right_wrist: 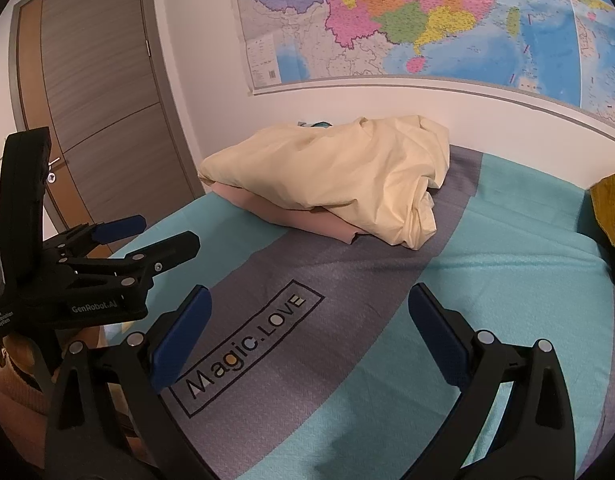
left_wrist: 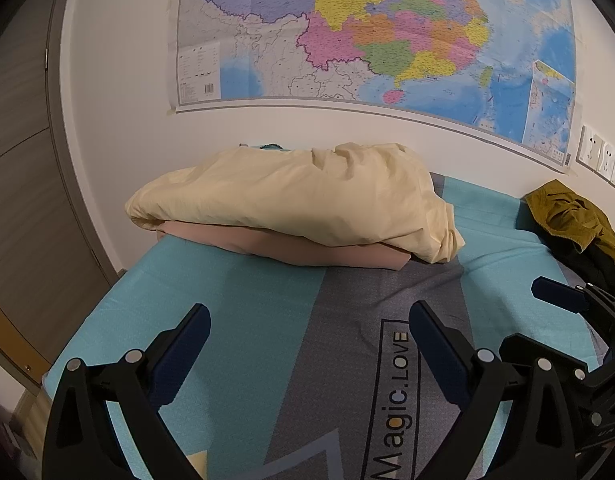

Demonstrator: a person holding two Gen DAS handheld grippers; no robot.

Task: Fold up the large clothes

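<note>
A cream garment [left_wrist: 291, 196] lies loosely folded on top of a folded pink one [left_wrist: 291, 250] at the far end of the bed, against the wall. The same cream garment [right_wrist: 339, 172] and pink garment [right_wrist: 307, 220] appear in the right wrist view. An olive garment [left_wrist: 567, 212] lies crumpled on something black at the bed's right side. My left gripper [left_wrist: 309, 316] hovers open over the bedcover, nothing between its fingers. My right gripper [right_wrist: 309, 298] is open too and holds nothing. Each gripper shows in the other's view: the left gripper [right_wrist: 159, 236] and the right gripper [left_wrist: 579, 298].
The bed carries a teal and grey cover [right_wrist: 487, 280] printed with "Magic.LOVE" [right_wrist: 247, 344]. A large map [left_wrist: 387, 32] hangs on the white wall behind. A wooden door [right_wrist: 95, 100] stands to the left, wall sockets [left_wrist: 599, 156] to the right.
</note>
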